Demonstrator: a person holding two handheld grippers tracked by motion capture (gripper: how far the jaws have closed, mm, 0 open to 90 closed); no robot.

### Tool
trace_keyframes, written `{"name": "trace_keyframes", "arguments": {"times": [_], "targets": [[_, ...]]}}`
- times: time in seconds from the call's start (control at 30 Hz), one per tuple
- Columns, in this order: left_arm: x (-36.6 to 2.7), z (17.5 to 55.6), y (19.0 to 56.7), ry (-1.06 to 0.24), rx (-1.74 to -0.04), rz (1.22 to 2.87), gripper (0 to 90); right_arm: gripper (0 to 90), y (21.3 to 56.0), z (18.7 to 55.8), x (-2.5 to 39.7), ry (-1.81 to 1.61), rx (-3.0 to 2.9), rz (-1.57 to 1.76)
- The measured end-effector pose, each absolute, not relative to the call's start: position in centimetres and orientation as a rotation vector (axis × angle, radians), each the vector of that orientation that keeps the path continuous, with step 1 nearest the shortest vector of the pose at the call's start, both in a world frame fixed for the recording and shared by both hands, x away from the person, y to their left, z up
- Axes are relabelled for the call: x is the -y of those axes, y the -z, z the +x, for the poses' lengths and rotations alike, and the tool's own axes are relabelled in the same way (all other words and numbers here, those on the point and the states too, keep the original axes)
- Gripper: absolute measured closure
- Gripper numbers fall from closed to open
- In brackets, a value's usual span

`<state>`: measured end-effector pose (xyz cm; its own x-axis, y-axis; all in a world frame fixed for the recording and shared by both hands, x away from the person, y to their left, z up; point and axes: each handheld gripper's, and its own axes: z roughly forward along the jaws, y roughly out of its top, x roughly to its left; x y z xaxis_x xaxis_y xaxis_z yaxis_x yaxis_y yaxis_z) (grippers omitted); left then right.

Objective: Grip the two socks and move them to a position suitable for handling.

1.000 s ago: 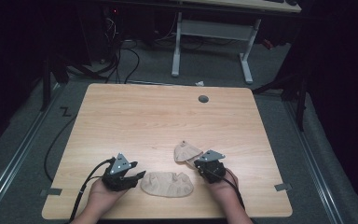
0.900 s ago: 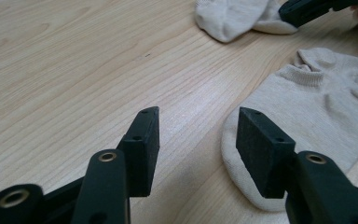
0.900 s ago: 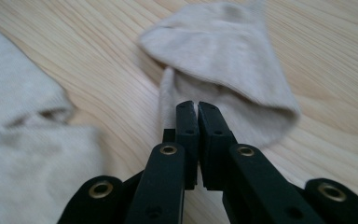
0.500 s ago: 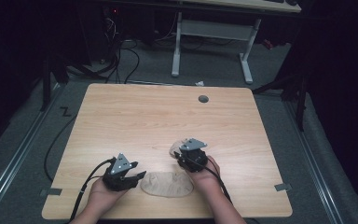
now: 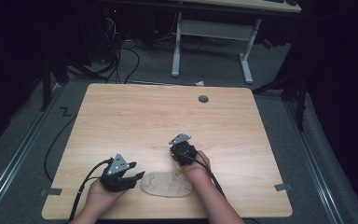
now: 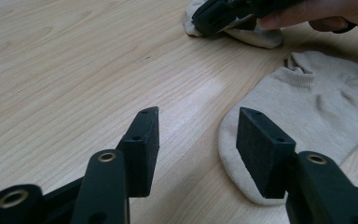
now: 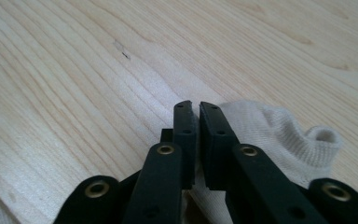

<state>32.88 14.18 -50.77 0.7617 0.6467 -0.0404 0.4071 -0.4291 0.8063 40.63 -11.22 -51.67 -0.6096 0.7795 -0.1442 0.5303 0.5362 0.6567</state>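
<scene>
A beige ankle sock [image 5: 167, 184] lies flat near the table's front edge, between the two hands. My left gripper [image 5: 135, 179] rests just left of it, open, and in the left gripper view its jaws [image 6: 198, 112] frame bare wood with that sock [image 6: 317, 102] to the right. A second, paler sock [image 6: 256, 36] lies bunched a little farther back. My right gripper [image 5: 181, 151] sits on top of it. In the right gripper view the jaws [image 7: 195, 106] are shut on a fold of this ribbed sock [image 7: 275, 135].
The wooden table [image 5: 158, 116] has a round cable hole [image 5: 203, 99] near its far edge. Cables trail from both grippers off the front edge. Behind the table stand a white desk frame [image 5: 214, 37] and floor cables.
My right gripper has moved left and away from the person, from beside the flat sock onto the bunched sock, and now covers it. The left gripper has stayed put.
</scene>
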Motion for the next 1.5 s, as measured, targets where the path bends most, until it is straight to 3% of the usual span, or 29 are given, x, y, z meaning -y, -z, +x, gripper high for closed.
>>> {"name": "trace_keyframes", "arguments": {"times": [0.83, 1.5], "targets": [[-13.6, 32.6, 51.0, -0.328, -0.791, 2.092, 49.5, 86.3, 47.8, 37.1, 17.4, -1.113, -2.082, 1.101], [-13.9, 32.8, 50.9, -0.333, -0.785, 2.088, 49.4, 85.3, 48.9, 36.9, 23.5, -1.043, -1.981, 1.292]]}}
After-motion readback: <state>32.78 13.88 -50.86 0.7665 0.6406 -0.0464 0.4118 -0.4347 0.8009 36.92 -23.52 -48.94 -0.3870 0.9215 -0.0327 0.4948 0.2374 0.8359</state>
